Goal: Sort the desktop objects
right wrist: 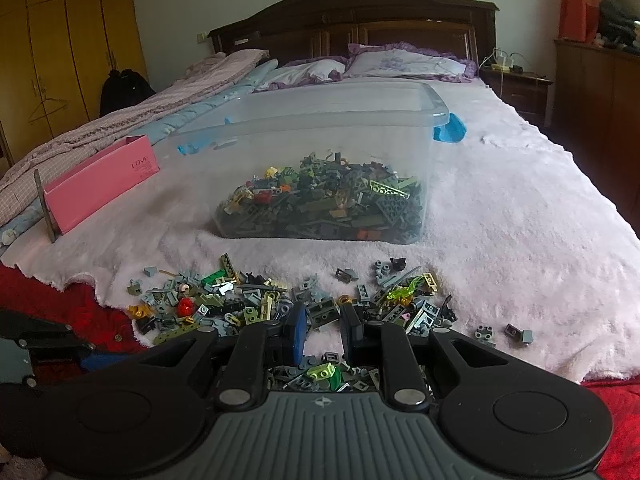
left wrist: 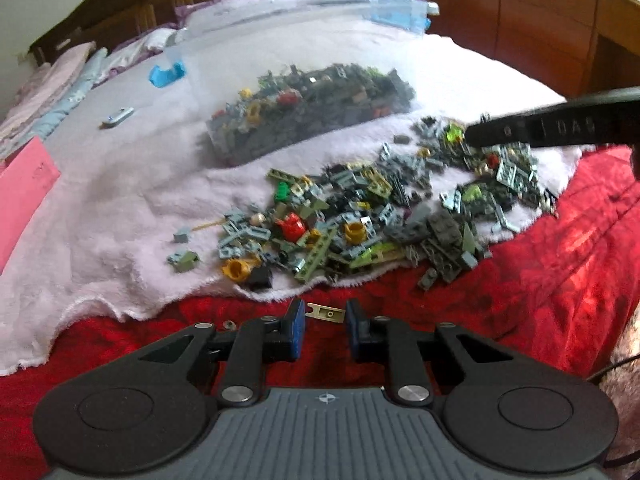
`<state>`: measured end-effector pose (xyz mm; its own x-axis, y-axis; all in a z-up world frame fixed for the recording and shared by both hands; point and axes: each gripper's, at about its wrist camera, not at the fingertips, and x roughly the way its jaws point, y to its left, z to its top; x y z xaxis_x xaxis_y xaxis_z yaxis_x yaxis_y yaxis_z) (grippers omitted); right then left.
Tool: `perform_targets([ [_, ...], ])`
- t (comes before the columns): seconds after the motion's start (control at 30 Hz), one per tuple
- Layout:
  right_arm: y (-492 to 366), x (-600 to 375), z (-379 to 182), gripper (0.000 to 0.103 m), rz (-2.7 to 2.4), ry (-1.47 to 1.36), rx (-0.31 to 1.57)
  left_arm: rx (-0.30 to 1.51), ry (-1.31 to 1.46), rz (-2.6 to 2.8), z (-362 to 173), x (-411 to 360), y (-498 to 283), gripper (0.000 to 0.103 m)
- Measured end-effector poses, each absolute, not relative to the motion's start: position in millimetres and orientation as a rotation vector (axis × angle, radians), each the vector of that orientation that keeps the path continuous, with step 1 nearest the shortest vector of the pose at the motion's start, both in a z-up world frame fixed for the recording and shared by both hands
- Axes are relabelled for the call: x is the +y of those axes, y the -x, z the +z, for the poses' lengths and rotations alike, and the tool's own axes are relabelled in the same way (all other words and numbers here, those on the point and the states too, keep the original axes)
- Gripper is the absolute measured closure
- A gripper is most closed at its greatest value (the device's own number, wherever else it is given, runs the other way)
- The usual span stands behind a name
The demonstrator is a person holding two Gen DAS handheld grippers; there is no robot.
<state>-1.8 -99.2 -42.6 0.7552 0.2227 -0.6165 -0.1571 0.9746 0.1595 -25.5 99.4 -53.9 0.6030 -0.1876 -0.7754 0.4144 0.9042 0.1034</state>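
The bed point(right wrist: 540, 208) carries a white fleece blanket point(right wrist: 500, 240) over a red cover point(left wrist: 540, 272). A clear plastic bin point(right wrist: 320, 152), part filled with toy bricks, stands mid-blanket; a pink box point(right wrist: 100, 184) lies toward the bed's left edge. A loose brick pile point(left wrist: 360, 216) spreads along the blanket's near edge. My left gripper point(left wrist: 326, 320) stands at a narrow gap, empty, a tan plate piece point(left wrist: 328, 313) on the red cover between its tips. My right gripper point(right wrist: 323, 322), equally narrow, holds nothing above the pile.
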Motion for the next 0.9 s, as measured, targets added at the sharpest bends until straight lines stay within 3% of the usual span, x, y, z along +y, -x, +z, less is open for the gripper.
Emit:
perform_targets([
  [0.9, -3, -99, -2, 0.083, 0.215, -0.08, 0.587, 0.6, -0.09, -0.351, 33, 79, -22, 0.08],
])
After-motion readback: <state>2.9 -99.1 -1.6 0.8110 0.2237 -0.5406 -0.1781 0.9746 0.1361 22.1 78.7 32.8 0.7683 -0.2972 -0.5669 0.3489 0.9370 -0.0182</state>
